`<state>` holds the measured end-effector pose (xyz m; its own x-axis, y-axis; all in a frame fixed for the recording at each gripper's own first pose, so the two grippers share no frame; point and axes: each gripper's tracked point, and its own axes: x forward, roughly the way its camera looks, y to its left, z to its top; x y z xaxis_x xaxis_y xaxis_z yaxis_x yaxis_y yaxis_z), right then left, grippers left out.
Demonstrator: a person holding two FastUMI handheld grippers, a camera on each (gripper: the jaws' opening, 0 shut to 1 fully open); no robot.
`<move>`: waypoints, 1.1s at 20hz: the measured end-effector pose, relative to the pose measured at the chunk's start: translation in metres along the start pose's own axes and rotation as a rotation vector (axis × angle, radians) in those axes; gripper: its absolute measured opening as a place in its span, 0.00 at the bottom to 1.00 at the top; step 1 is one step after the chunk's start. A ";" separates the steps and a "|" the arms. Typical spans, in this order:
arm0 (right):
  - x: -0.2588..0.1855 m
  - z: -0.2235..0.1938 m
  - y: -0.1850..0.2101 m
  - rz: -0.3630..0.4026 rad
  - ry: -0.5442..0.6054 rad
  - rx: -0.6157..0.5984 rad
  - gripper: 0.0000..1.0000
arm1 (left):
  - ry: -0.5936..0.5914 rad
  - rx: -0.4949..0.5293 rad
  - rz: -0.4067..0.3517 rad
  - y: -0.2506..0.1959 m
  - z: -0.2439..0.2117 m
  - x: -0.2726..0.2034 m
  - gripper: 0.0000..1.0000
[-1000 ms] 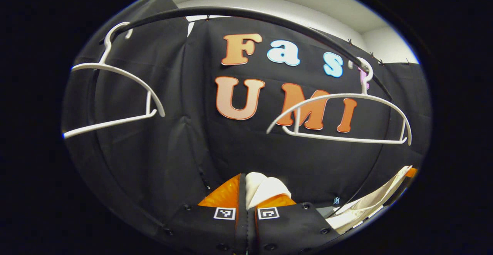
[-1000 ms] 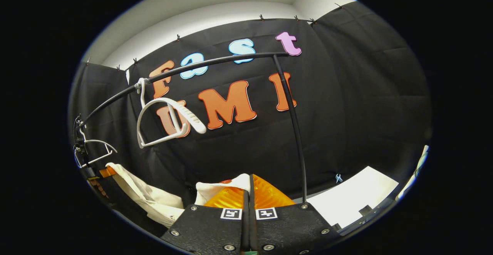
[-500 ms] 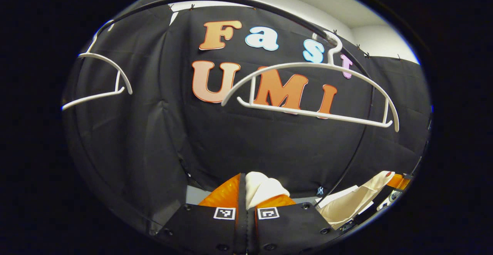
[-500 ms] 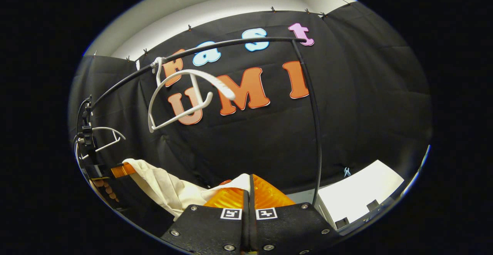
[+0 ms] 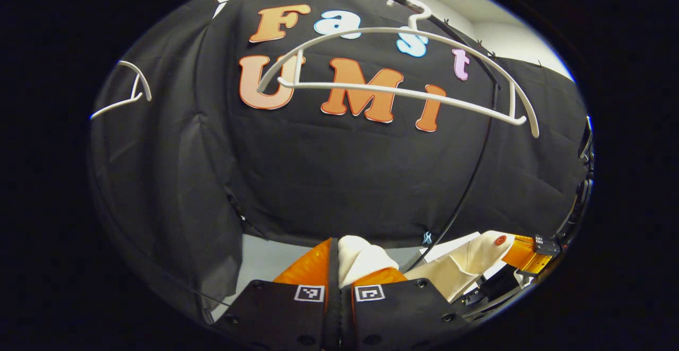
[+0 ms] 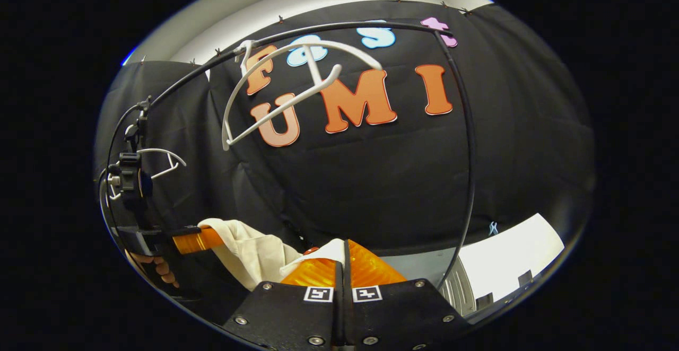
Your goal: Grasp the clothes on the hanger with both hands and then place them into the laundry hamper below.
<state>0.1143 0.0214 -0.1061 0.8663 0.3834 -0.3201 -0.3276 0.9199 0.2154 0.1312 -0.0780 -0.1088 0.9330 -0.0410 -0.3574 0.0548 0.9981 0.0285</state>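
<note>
A cream garment (image 5: 364,257) is pinched in my left gripper (image 5: 335,253), which is shut on a fold of it. In the right gripper view the same garment (image 6: 249,247) stretches from my right gripper (image 6: 344,253), shut on its near end, over to the left gripper (image 6: 193,239), held by a hand (image 6: 156,271). In the left gripper view the cloth (image 5: 461,266) runs off to the right gripper (image 5: 522,255) at the far right. A bare white hanger (image 5: 403,88) hangs on the black rail above; it is also in the right gripper view (image 6: 286,94).
A second empty white hanger (image 5: 124,94) hangs further along the rail (image 6: 154,165). The rack's black upright pole (image 6: 468,144) curves down on the right. A white surface (image 6: 509,245) lies at the lower right, with a pale ribbed edge (image 6: 451,287) beside it.
Both grippers have gone down with the garment held between them; the hangers and rail now sit higher in both views. More floor shows below the cloth wall.
</note>
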 end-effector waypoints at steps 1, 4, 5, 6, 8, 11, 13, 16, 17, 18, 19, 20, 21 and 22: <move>0.004 -0.004 0.004 0.009 0.008 -0.006 0.00 | 0.018 -0.001 -0.003 -0.002 -0.008 0.002 0.07; 0.026 -0.014 0.019 0.048 0.041 -0.030 0.00 | 0.071 -0.008 0.002 0.004 -0.023 0.015 0.07; 0.033 -0.018 0.024 0.060 0.053 -0.038 0.00 | 0.089 -0.012 0.010 0.008 -0.027 0.019 0.07; 0.039 -0.025 0.030 0.071 0.066 -0.045 0.00 | 0.110 -0.021 0.018 0.011 -0.032 0.023 0.07; 0.048 -0.041 0.036 0.083 0.098 -0.054 0.00 | 0.149 -0.040 0.028 0.016 -0.047 0.028 0.07; 0.064 -0.070 0.035 0.081 0.165 -0.066 0.00 | 0.243 -0.057 0.034 0.022 -0.083 0.034 0.07; 0.074 -0.088 0.033 0.079 0.212 -0.064 0.00 | 0.300 -0.070 0.042 0.029 -0.099 0.033 0.07; 0.084 -0.112 0.027 0.062 0.268 -0.071 0.00 | 0.381 -0.100 0.058 0.037 -0.122 0.036 0.07; 0.089 -0.120 0.024 0.056 0.286 -0.075 0.00 | 0.406 -0.108 0.061 0.040 -0.129 0.038 0.07; 0.095 -0.129 0.021 0.048 0.304 -0.078 0.00 | 0.430 -0.112 0.062 0.043 -0.137 0.043 0.07; 0.101 -0.139 0.017 0.040 0.327 -0.080 0.00 | 0.461 -0.112 0.064 0.048 -0.153 0.048 0.07; 0.107 -0.151 0.015 0.033 0.355 -0.082 0.00 | 0.505 -0.109 0.068 0.052 -0.167 0.050 0.07; 0.111 -0.163 0.011 0.026 0.385 -0.082 0.00 | 0.537 -0.104 0.065 0.052 -0.178 0.053 0.07; 0.115 -0.175 0.006 0.012 0.410 -0.080 0.00 | 0.568 -0.099 0.061 0.053 -0.188 0.056 0.07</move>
<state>0.1456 0.0856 -0.3031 0.6455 0.3802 -0.6624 -0.3789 0.9125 0.1545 0.1190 -0.0191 -0.3030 0.5947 0.0208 -0.8037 -0.0521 0.9986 -0.0127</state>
